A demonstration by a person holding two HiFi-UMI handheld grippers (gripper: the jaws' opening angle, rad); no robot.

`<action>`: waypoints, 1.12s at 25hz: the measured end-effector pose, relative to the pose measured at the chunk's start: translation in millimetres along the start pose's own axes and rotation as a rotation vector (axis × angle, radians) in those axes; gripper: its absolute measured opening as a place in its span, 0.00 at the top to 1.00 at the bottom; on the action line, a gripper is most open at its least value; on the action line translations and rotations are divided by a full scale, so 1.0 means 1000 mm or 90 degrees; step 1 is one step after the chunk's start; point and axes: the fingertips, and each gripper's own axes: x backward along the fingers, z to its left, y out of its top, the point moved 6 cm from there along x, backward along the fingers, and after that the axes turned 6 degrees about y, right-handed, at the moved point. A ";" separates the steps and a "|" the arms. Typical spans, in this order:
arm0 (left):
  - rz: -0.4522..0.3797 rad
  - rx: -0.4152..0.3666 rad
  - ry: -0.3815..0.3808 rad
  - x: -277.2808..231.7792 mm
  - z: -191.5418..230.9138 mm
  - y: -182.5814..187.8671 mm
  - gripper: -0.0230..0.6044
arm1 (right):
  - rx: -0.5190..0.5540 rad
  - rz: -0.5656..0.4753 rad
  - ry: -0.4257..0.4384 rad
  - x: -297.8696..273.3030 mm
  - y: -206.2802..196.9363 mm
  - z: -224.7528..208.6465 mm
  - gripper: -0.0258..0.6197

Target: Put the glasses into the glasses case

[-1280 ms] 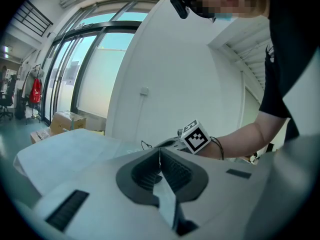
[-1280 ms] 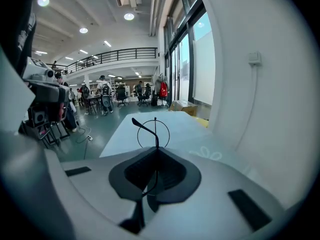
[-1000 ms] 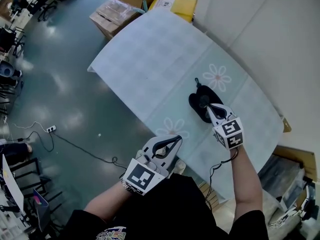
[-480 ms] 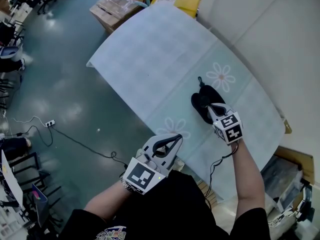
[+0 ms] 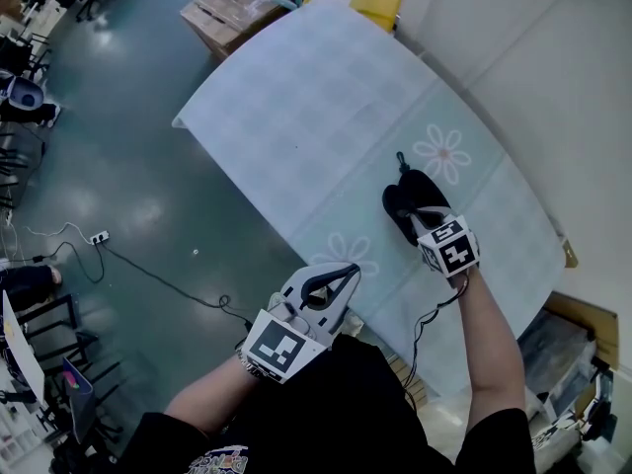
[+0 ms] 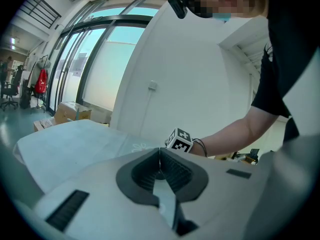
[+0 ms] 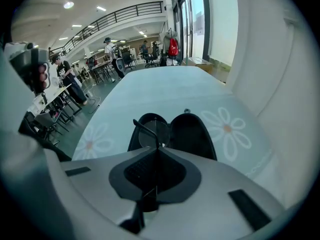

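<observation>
right tongs (image 7: 158,150) clamp glasses (image 7: 149,135) over open glasses case (image 7: 192,134) | left tongs (image 6: 160,152) closed, empty | seat flat before release

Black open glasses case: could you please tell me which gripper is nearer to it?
Right. The right gripper is over the black glasses case, shut on the glasses; the left gripper hangs at the near edge of the table.

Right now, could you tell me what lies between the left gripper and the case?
Only bare tablecloth, with a printed flower, lies between the left gripper and the case; the head view shows it.
</observation>
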 end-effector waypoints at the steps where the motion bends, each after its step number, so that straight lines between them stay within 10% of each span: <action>1: 0.001 0.001 0.001 0.000 0.000 0.000 0.92 | 0.001 0.008 0.004 -0.001 0.000 0.001 0.92; 28: -0.008 -0.003 0.003 0.015 -0.013 0.001 0.92 | -0.009 -0.007 -0.020 0.020 0.009 0.008 0.82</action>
